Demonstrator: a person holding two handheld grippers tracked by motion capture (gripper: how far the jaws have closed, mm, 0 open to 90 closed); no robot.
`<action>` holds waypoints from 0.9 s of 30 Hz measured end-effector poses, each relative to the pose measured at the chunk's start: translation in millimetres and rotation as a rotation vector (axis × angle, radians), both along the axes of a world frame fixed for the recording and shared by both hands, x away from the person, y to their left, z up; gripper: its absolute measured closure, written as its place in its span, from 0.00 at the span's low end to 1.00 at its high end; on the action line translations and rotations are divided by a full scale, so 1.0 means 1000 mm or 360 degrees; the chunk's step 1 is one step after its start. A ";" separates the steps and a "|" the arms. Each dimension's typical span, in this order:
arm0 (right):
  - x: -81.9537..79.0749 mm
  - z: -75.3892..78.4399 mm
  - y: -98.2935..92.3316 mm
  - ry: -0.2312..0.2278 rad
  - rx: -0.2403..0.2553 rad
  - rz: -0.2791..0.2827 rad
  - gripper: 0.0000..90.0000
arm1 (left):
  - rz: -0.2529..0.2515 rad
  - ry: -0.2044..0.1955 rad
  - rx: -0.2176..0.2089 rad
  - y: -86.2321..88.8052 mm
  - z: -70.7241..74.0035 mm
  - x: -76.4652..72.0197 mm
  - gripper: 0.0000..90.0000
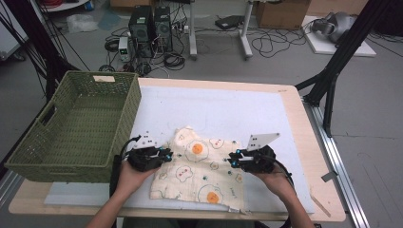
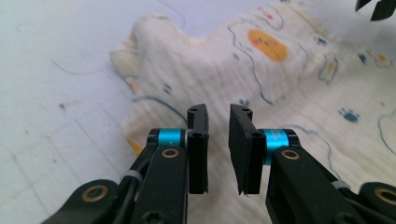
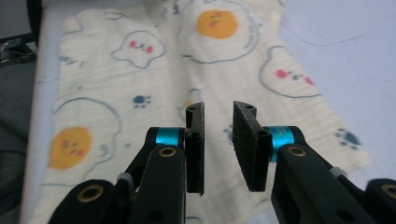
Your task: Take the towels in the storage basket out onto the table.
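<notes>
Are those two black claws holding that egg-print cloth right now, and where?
Nothing is held: the left gripper and right gripper hover open above the cream egg-print cloth, jaws apart.

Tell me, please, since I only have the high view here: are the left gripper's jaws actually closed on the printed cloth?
Observer: No. In the left gripper view the left gripper has a gap between its pads, with nothing pinched; the cloth lies beneath and beyond it.
Operator: And the right one?
Observer: The right gripper is likewise parted over the cloth, gripping nothing.
Operator: Is the fabric flat near the left gripper?
Observer: Not quite. Ahead of its jaws the far corner is humped up in a rumpled fold.
</notes>
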State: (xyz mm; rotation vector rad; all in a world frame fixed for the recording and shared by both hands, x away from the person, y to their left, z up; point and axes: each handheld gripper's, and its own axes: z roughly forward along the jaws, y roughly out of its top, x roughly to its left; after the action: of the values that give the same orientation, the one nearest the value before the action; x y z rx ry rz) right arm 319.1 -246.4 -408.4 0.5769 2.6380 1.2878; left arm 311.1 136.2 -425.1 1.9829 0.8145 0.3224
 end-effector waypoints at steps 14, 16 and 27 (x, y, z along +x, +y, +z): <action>0.029 -0.029 0.018 0.0159 -0.0206 0.0007 0.79 | 0.0052 0.0093 0.0189 -0.014 -0.016 0.027 0.81; 0.028 -0.030 0.018 0.0172 -0.0198 0.0005 0.88 | 0.0044 0.0121 0.0205 -0.015 -0.018 0.028 0.90; 0.020 -0.027 0.017 0.0171 -0.0170 0.0055 0.99 | -0.0020 0.0127 0.0242 -0.014 -0.015 0.021 1.00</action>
State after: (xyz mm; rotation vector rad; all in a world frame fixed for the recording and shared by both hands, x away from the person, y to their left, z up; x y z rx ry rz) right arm 339.4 -229.5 -435.0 0.6026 2.7951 1.1467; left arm 332.4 122.4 -440.1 2.1539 0.8488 0.3071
